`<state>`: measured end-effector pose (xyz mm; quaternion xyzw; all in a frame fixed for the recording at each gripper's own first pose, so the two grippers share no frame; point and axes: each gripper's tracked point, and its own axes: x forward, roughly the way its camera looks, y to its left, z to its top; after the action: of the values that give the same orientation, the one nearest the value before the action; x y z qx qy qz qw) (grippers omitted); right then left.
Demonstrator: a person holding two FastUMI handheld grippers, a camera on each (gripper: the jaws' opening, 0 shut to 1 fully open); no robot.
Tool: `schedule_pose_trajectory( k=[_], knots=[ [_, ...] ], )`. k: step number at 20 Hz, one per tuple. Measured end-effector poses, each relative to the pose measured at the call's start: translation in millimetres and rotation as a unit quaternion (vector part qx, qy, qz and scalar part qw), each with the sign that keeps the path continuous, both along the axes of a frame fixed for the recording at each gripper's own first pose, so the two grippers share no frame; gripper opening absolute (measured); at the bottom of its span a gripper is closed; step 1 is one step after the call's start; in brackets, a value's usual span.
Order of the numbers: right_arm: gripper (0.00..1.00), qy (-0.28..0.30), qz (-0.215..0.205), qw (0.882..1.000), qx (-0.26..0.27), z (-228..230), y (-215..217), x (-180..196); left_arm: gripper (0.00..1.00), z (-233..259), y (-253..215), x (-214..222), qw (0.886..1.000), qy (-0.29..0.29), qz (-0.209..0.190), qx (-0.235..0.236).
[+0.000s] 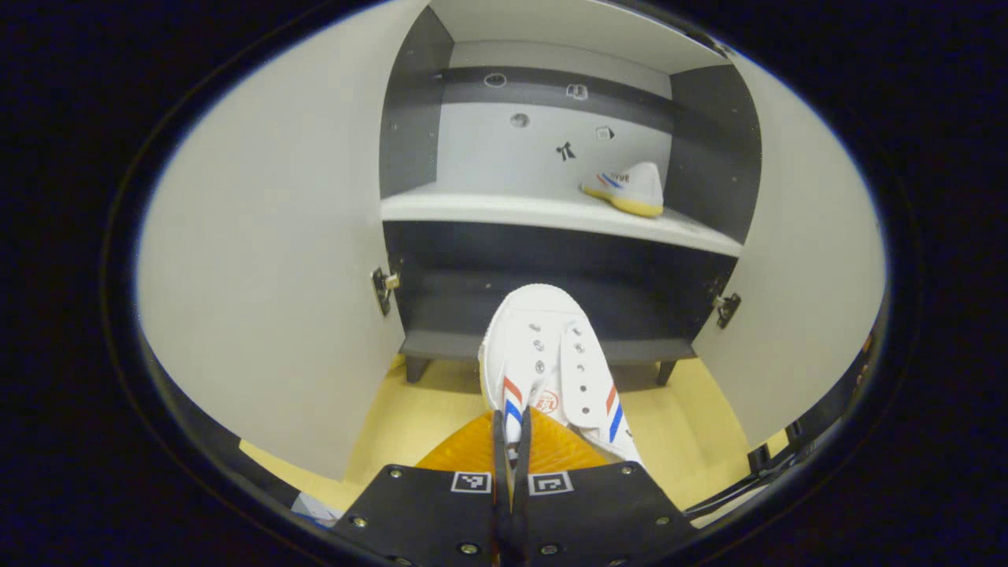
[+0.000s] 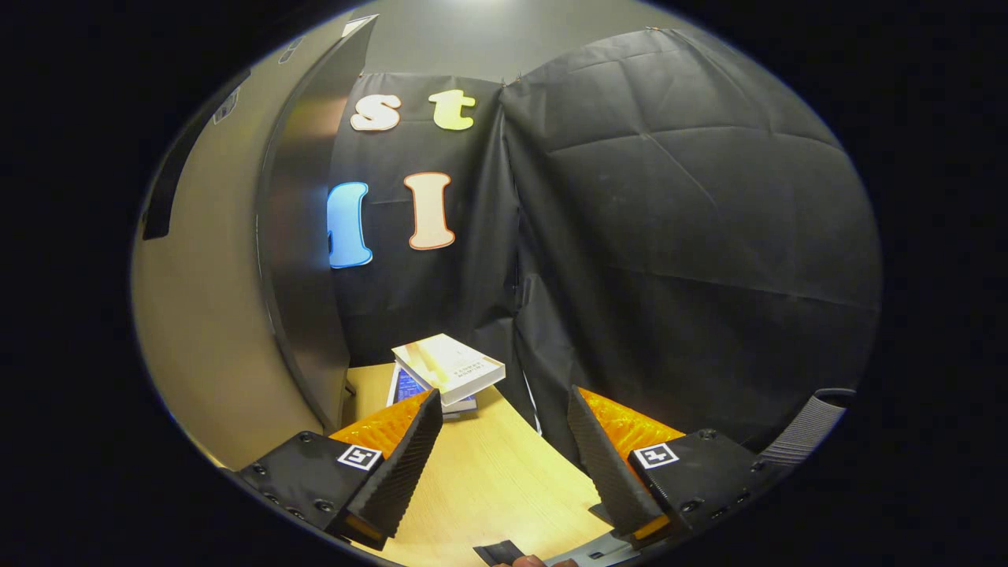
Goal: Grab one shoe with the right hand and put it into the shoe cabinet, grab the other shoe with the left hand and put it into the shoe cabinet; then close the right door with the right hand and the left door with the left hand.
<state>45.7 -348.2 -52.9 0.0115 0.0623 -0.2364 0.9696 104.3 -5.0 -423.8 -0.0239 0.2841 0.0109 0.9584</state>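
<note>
Pale wooden flooring (image 1: 409,409) runs beneath an open shoe cabinet (image 1: 551,213) in the left gripper view, where both cabinet doors stand swung wide, the left door (image 1: 268,268) and the right door (image 1: 803,260) flanking the dark interior. Directly ahead of the left gripper (image 1: 512,441), a white sneaker with red and blue stripes (image 1: 551,362) is held up with its toe pointing toward the cabinet's lower compartment; the fingers are pressed nearly together on the rear part of the shoe, pinching its edge between them. Farther ahead and up to the right of the tool, a second white sneaker (image 1: 628,189) with a yellowish sole already sits on the white shelf (image 1: 504,211), close to the cabinet's right inner wall. Small dark hinges (image 1: 384,285) show on both sides of the opening.

In the right gripper view, the right gripper (image 2: 504,465) hangs with its fingers spread wide apart and nothing between them, above the same wooden surface (image 2: 488,488). Ahead and slightly left of it lies a short stack of books (image 2: 445,370), against the black cloth wall (image 2: 677,236). To the tool's left rises a tall grey panel (image 2: 299,236), seen edge-on, with a lighter surface beside it.
</note>
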Motion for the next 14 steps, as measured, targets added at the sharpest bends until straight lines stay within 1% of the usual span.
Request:
schedule_pose_trajectory(
  k=[1, 3, 4, 5, 6, 12, 13, 14],
  knots=[
    [1.0, -0.001, 0.003, 1.0, -0.001, 0.1, 0.0, 3.1, 0.02, -1.3, 0.2, -0.5, 1.0, -0.017, 0.002, -0.005],
    [0.96, -0.002, 0.007, 1.0, -0.002, -0.8, 0.4, 8.6, 0.02, -2.1, -0.3, -0.8, 0.999, -0.048, 0.004, -0.016],
    [1.0, -0.002, 0.009, 1.0, -0.001, -1.3, 1.7, 11.0, 0.02, -2.4, 0.3, -0.2, 0.998, -0.061, 0.004, -0.017],
    [0.96, -0.002, 0.011, 1.0, 0.002, -1.3, 1.4, 11.9, 0.02, -2.0, 0.0, 0.4, 0.997, -0.074, 0.002, -0.015],
    [1.0, -0.002, 0.013, 1.0, 0.004, -1.1, 2.4, 13.3, 0.02, -2.3, 0.2, 1.1, 0.996, -0.084, 0.001, -0.011],
    [1.0, -0.002, 0.021, 1.0, -0.001, -0.1, 1.1, 20.2, 0.02, 7.1, -1.3, 1.9, 0.989, -0.147, -0.018, 0.004],
    [0.96, -0.003, 0.02, 1.0, 0.001, 0.5, 0.3, 20.0, 0.02, 6.5, -0.8, 1.3, 0.987, -0.157, -0.019, 0.005],
    [0.96, -0.004, 0.019, 1.0, 0.004, 0.9, -1.2, 19.4, 0.02, 6.3, -1.1, 0.7, 0.986, -0.166, -0.021, 0.005]
  ],
)
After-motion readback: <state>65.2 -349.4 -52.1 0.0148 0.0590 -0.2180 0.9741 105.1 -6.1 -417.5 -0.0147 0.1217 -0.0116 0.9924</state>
